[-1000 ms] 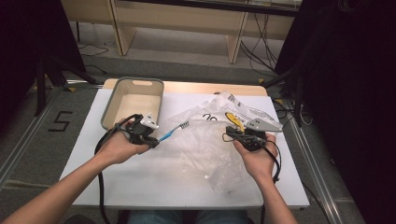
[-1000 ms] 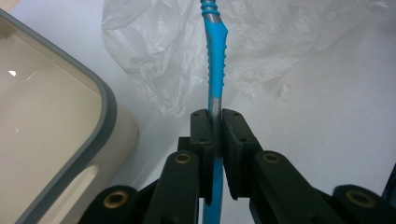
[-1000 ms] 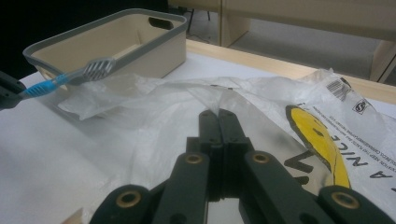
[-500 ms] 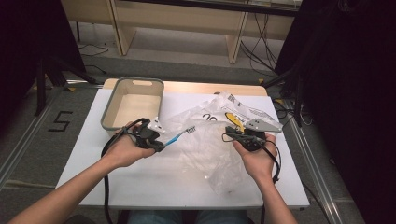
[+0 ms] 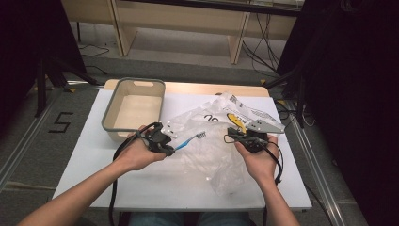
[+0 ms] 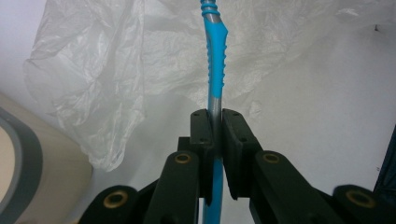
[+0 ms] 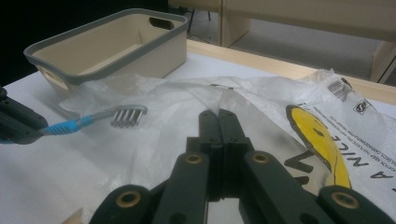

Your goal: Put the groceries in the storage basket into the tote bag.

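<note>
The left claw (image 6: 215, 135) was clamped tight on the handle of a blue toothbrush (image 6: 215, 65), the jaws pressed against its grey shaft just below the ribbed blue grip. In the high view the left claw (image 5: 165, 147) sat at the near left of the white bench (image 5: 84, 165), and the toothbrush (image 5: 188, 140) stuck out to the right and far, bristles over the crumpled clear plastic bag (image 5: 211, 150). The right claw (image 7: 219, 123) had its jaws closed together, pinching a fold of that plastic bag (image 7: 261, 121). The toothbrush (image 7: 93, 119) lay to its left, well apart. A beige bin with a grey rim (image 5: 109, 117) stood at the far left of the bench.
</note>
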`<action>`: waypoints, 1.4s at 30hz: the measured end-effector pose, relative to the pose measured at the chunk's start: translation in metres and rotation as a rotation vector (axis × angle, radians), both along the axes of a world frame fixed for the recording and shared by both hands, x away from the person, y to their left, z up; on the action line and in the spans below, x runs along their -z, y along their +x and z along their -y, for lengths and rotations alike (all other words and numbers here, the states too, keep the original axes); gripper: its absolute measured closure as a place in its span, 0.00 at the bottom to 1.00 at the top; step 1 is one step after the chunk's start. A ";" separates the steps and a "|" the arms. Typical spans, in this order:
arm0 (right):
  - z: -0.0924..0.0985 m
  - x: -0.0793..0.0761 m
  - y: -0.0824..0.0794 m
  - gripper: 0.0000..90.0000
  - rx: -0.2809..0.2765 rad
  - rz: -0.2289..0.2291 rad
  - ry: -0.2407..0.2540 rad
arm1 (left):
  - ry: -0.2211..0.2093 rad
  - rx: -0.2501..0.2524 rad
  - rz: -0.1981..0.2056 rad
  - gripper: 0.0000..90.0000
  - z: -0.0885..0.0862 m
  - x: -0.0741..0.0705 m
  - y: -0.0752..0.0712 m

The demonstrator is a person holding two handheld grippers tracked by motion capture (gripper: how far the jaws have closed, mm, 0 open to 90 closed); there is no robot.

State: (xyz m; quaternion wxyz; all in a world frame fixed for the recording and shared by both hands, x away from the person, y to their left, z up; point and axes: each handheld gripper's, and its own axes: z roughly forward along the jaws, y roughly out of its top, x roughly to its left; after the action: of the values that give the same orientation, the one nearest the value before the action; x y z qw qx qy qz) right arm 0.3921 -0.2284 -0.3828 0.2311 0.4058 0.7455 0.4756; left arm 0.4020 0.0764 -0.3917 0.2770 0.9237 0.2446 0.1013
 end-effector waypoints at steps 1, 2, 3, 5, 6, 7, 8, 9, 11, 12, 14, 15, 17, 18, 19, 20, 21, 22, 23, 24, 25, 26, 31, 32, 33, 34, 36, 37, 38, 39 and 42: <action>0.000 0.000 0.000 1.00 0.000 0.000 -0.001 | 0.000 -0.001 0.004 0.92 0.001 0.001 0.000; 0.000 0.000 0.000 1.00 0.000 0.000 0.000 | 0.002 0.000 0.002 0.92 0.002 0.001 0.000; 0.000 0.000 0.000 1.00 0.000 -0.001 0.000 | -0.001 0.001 0.001 0.92 0.004 0.002 0.001; 0.000 0.000 0.000 1.00 -0.001 -0.002 -0.001 | 0.006 0.002 -0.001 0.92 0.007 0.003 0.001; 0.000 0.000 0.000 1.00 -0.001 -0.001 0.000 | 0.003 -0.001 -0.002 0.92 0.008 0.004 0.001; 0.000 0.000 0.000 1.00 -0.001 -0.002 -0.001 | 0.007 0.002 -0.006 0.92 0.009 0.005 0.002; 0.000 0.000 0.000 1.00 -0.001 -0.002 -0.001 | 0.006 -0.001 -0.006 0.92 0.011 0.006 0.002; 0.000 0.000 0.000 1.00 -0.001 -0.002 -0.001 | 0.003 -0.004 -0.010 0.92 0.013 0.007 0.003; 0.000 0.000 0.000 1.00 -0.002 -0.002 0.001 | 0.003 -0.006 -0.011 0.92 0.015 0.008 0.004; 0.000 0.000 0.000 1.00 -0.002 -0.003 -0.001 | 0.000 -0.012 -0.012 0.92 0.017 0.008 0.004; 0.000 0.000 0.000 1.00 -0.002 -0.003 -0.001 | 0.000 -0.014 -0.017 0.92 0.020 0.009 0.005; 0.000 0.000 0.000 1.00 -0.003 -0.003 -0.001 | 0.003 -0.014 -0.017 0.92 0.021 0.010 0.005; 0.000 0.000 0.000 1.00 -0.003 -0.003 -0.001 | 0.013 -0.012 -0.018 0.92 0.024 0.010 0.007; 0.000 0.000 0.000 1.00 -0.004 -0.002 -0.002 | 0.012 -0.017 -0.020 0.92 0.026 0.011 0.007; -0.001 0.000 0.000 1.00 -0.003 -0.003 0.000 | 0.014 -0.017 -0.022 0.92 0.027 0.011 0.008; 0.000 0.000 0.000 1.00 -0.004 -0.001 -0.002 | 0.014 -0.018 -0.025 0.92 0.029 0.012 0.009; -0.001 0.000 0.000 1.00 -0.004 -0.002 -0.002 | 0.017 -0.014 -0.029 0.92 0.030 0.012 0.010; 0.000 0.000 0.000 1.00 -0.005 -0.003 -0.002 | 0.021 -0.015 -0.031 0.92 0.032 0.013 0.010; 0.000 0.000 0.000 1.00 -0.005 -0.002 -0.002 | 0.020 -0.017 -0.033 0.92 0.033 0.013 0.011; -0.001 0.000 0.000 1.00 -0.005 -0.002 -0.002 | 0.023 -0.015 -0.037 0.92 0.035 0.014 0.012; -0.001 0.000 0.000 1.00 -0.006 -0.002 -0.002 | 0.025 -0.017 -0.039 0.92 0.036 0.014 0.012; -0.001 0.000 0.000 1.00 -0.006 -0.002 -0.002 | 0.029 -0.019 -0.040 0.92 0.037 0.015 0.013; -0.001 0.000 0.000 1.00 -0.008 -0.002 -0.003 | 0.037 -0.028 -0.050 0.92 0.043 0.018 0.019; -0.001 0.000 0.000 1.00 -0.010 -0.003 -0.005 | 0.038 -0.032 -0.052 0.92 0.045 0.019 0.020; -0.001 0.000 0.000 1.00 -0.010 -0.005 -0.006 | 0.043 -0.032 -0.056 0.92 0.046 0.019 0.021; -0.001 0.000 0.000 1.00 -0.010 -0.006 -0.006 | 0.041 -0.035 -0.057 0.92 0.047 0.019 0.022; -0.001 0.001 -0.001 1.00 -0.010 -0.005 -0.005 | 0.042 -0.042 -0.058 0.92 0.050 0.019 0.024; -0.001 0.001 0.000 1.00 -0.010 -0.004 -0.005 | 0.047 -0.039 -0.059 0.92 0.051 0.019 0.025; -0.002 0.001 0.000 1.00 -0.010 -0.004 -0.004 | 0.047 -0.041 -0.059 0.92 0.052 0.019 0.026; -0.002 0.001 0.000 1.00 -0.011 -0.004 -0.004 | 0.049 -0.044 -0.059 0.92 0.054 0.019 0.026; -0.002 0.001 0.000 1.00 -0.011 -0.004 -0.003 | 0.060 -0.046 -0.063 0.92 0.058 0.020 0.029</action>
State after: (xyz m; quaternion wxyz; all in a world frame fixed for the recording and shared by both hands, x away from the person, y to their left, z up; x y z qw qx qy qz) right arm 0.3917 -0.2266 -0.3836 0.2274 0.4022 0.7491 0.4748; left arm 0.4308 0.0182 -0.4116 0.2391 0.9284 0.2711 0.0859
